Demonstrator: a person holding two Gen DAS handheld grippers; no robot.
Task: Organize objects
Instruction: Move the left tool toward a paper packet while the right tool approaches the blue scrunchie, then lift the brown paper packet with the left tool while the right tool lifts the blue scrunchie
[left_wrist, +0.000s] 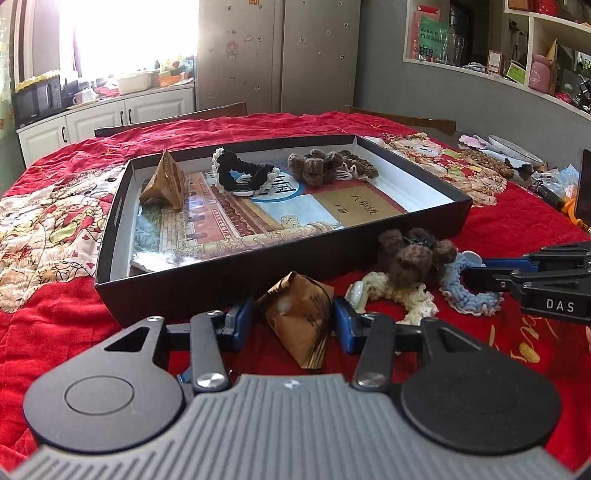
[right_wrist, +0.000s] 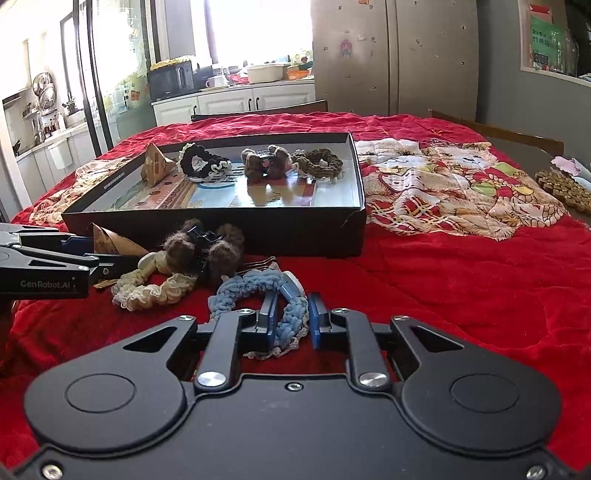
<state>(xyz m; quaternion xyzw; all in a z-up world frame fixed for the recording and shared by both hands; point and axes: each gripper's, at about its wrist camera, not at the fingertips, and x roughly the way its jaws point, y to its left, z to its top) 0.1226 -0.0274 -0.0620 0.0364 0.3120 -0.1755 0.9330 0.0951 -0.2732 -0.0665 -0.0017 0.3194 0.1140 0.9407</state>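
Scrunchie (right_wrist: 291, 317) btwn R gripper (right_wrist: 293, 319) fingers, untouched.

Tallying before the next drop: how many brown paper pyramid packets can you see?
2. One brown paper packet stands in the black box, far-left corner. The other packet lies on the red cloth before the box, between the left gripper jaws. More may be hidden.

I see a table with a red blanket (right_wrist: 443, 280) over it. A flat black box (left_wrist: 236, 273) sits on the blanket. In front of it lie a brown paper packet (left_wrist: 299, 317), a cream scrunchie (right_wrist: 155, 291), a fuzzy brown hair clip (right_wrist: 203, 251) and a blue scrunchie (right_wrist: 258, 284).
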